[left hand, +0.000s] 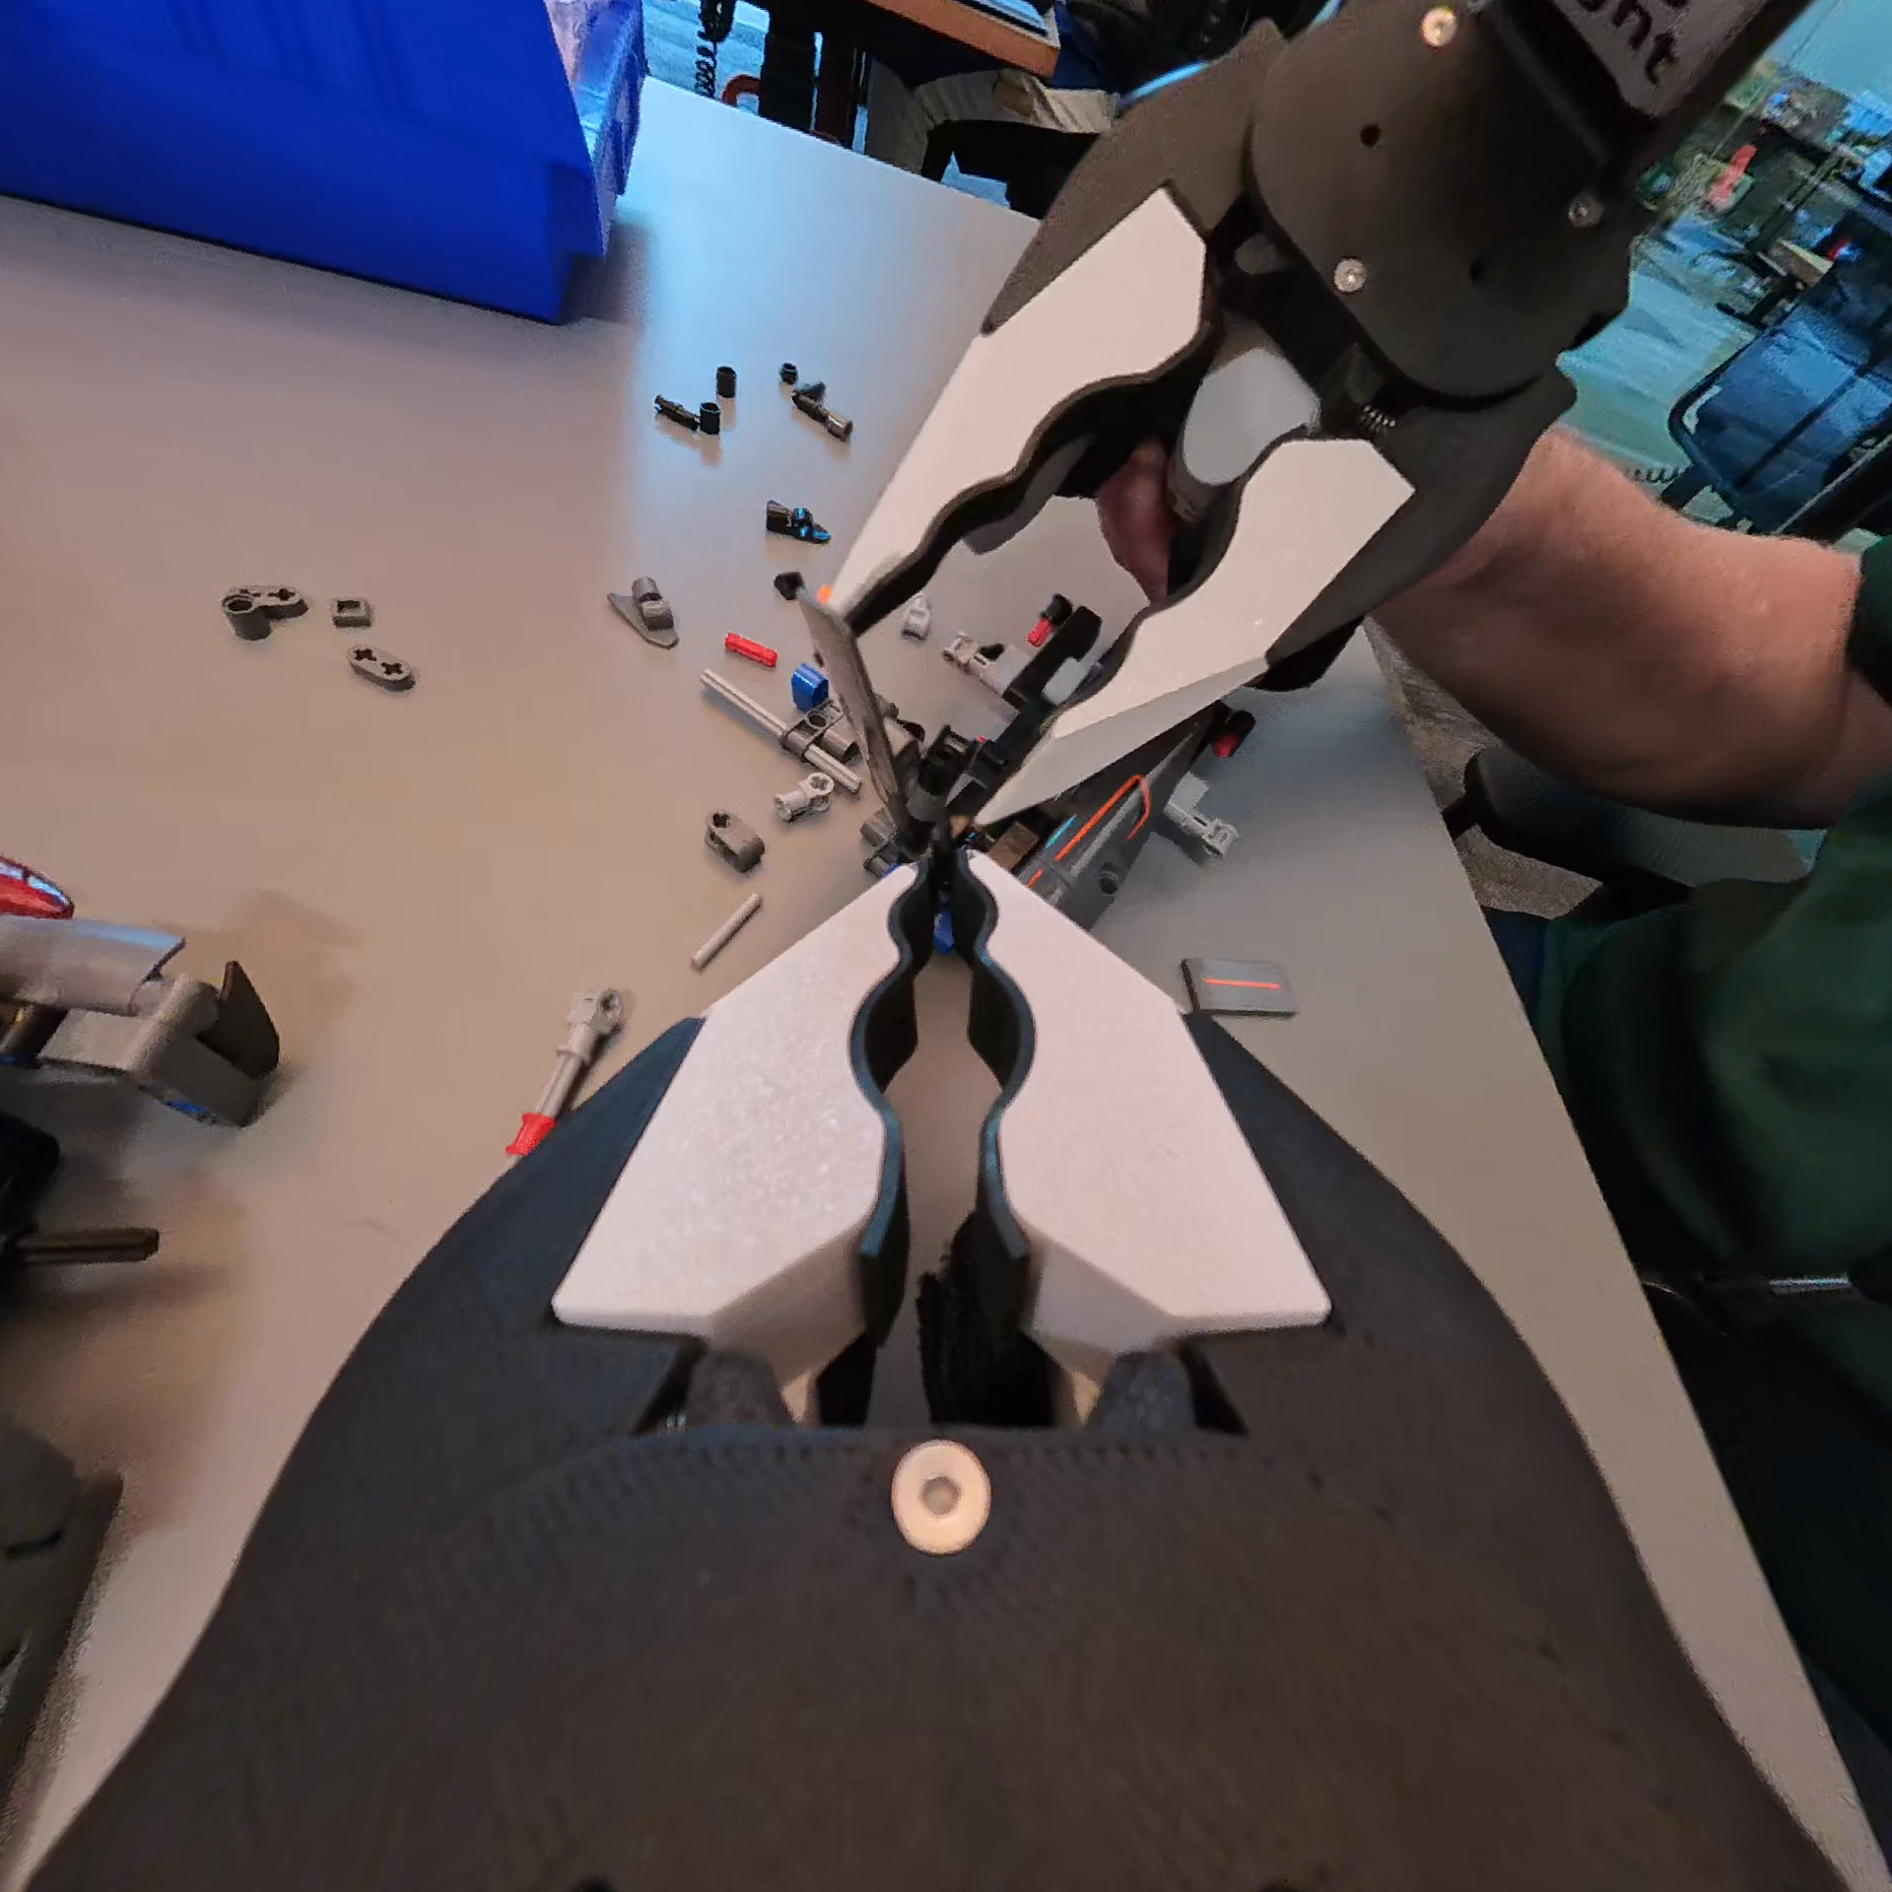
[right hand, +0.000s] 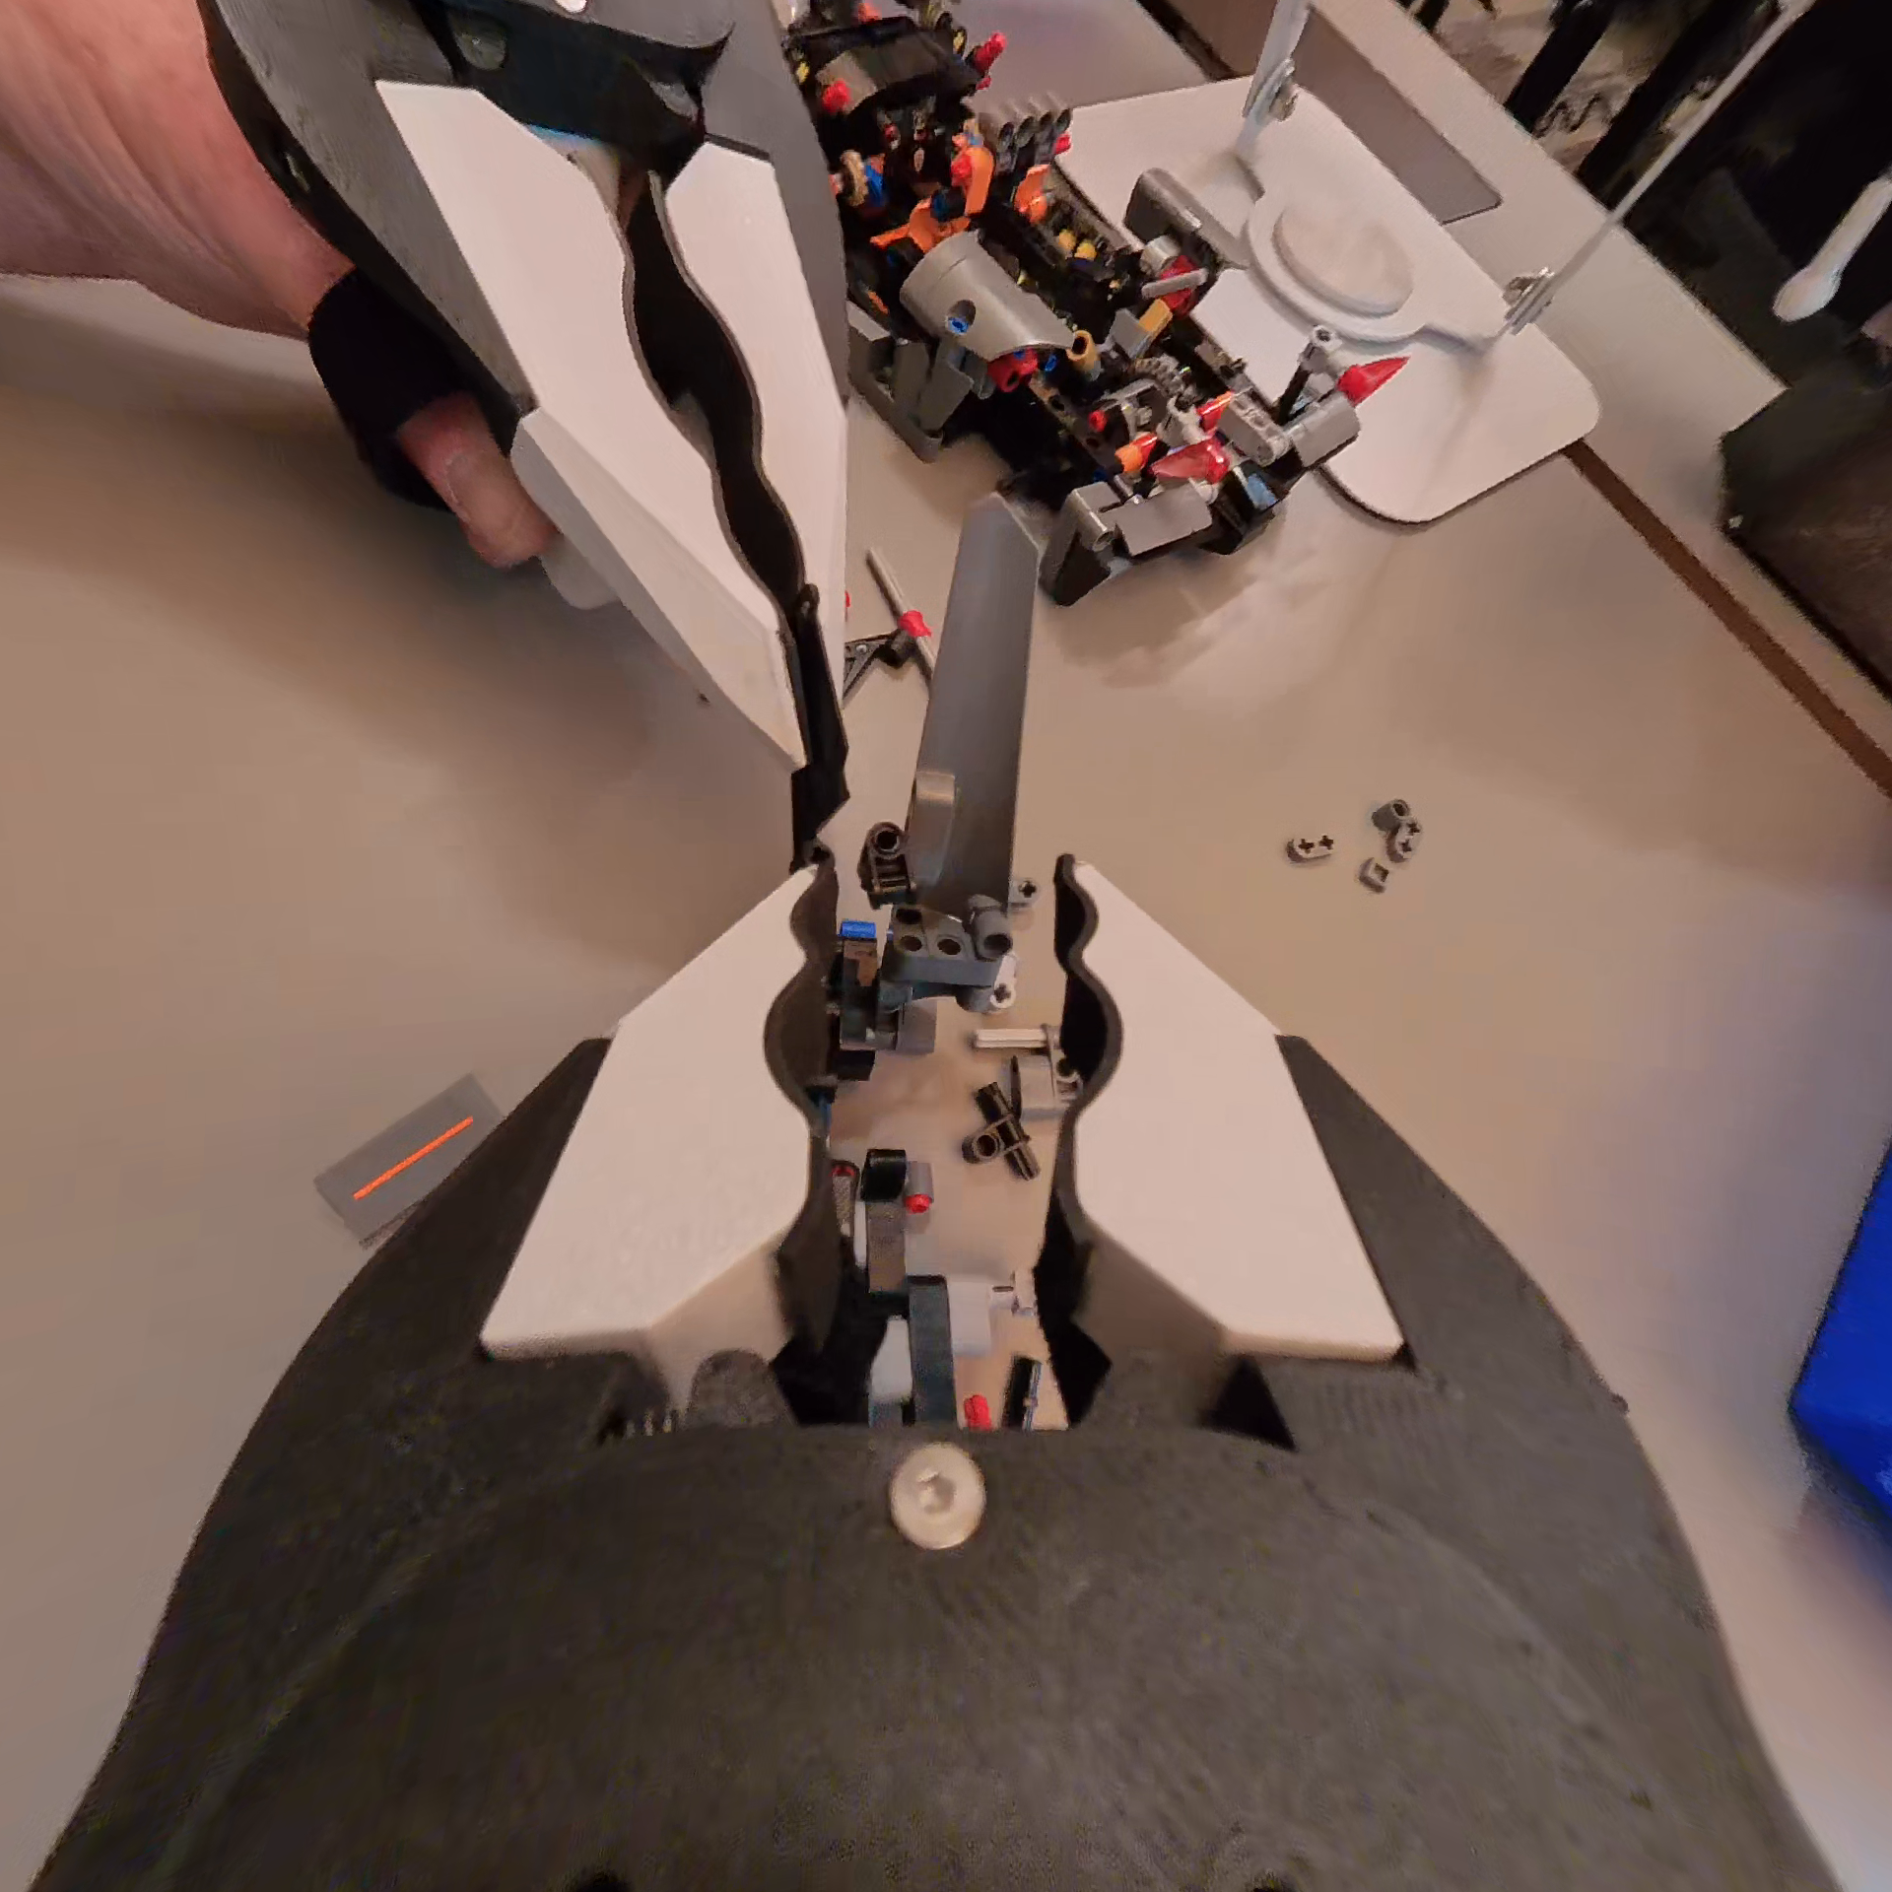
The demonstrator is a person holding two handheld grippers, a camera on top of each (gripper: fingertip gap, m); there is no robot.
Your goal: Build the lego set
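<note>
Standing by the table [left hand: 307, 430], I see both grippers meeting over a small subassembly [right hand: 927, 962] of grey and black pieces near the person's edge. The left gripper [left hand: 937, 870] has its fingers pressed nearly together, pinching the dark end of the subassembly at the very tips. The right gripper [right hand: 942, 870] is spread, its fingers straddling the piece without clamping it; one tip lies just beside the black part, the other stands off. A long grey panel [right hand: 973, 696] rises from the subassembly and points away along the right gripper's own line, so the piece's long axis runs between those open fingers and roughly crosswise to the left one's grip. I judge the coming move depends on that: the right gripper is placed to close on or press the panel end while the left steadies the base. Loose pins and connectors [left hand: 778, 737] lie scattered just beyond, a striped tile [left hand: 1239, 988] sits nearer the edge, and the large model [right hand: 1075, 338] stands farther along the table.
</note>
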